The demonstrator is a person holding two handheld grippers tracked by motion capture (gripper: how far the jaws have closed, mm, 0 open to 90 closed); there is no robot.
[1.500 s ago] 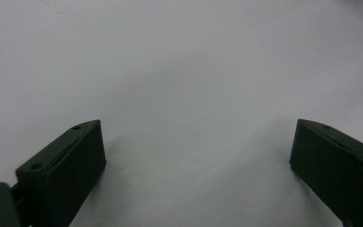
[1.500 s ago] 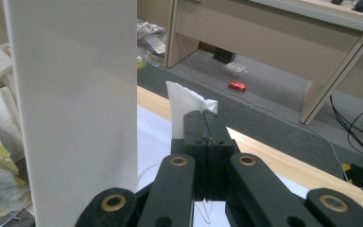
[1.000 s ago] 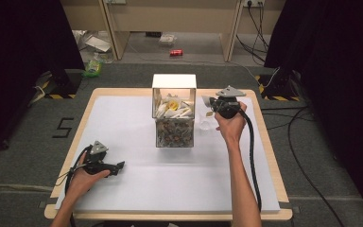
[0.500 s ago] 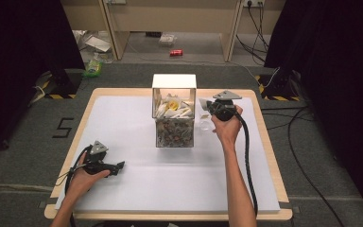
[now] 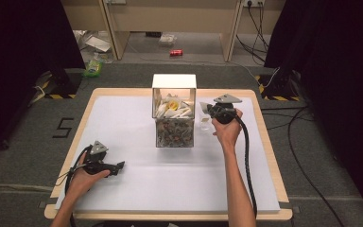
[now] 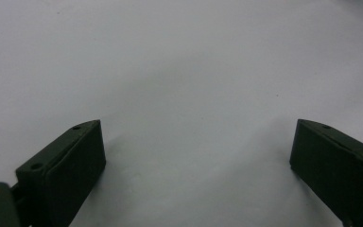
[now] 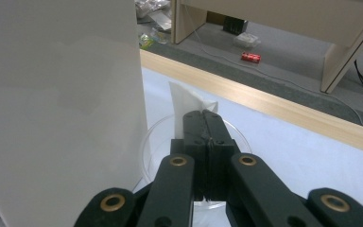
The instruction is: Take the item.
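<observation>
Right gripper [image 7: 203, 116] jaws clamped on a white packet [image 7: 183, 101] over the clear dish [image 7: 153, 142], right of the box [image 5: 174, 111]; drop remains. Left gripper [image 6: 196, 156] jaws wide, empty on our desk [image 5: 123, 198].

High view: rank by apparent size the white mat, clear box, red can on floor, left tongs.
1. white mat
2. clear box
3. left tongs
4. red can, though it lies farther from the camera, so its true size is unsure.

The left gripper [image 5: 116, 166] rests low on the surface, jaws spread wide (nothing between them). The right gripper [image 5: 204, 109] is held out on a straight forearm, jaws pressed together.
</observation>
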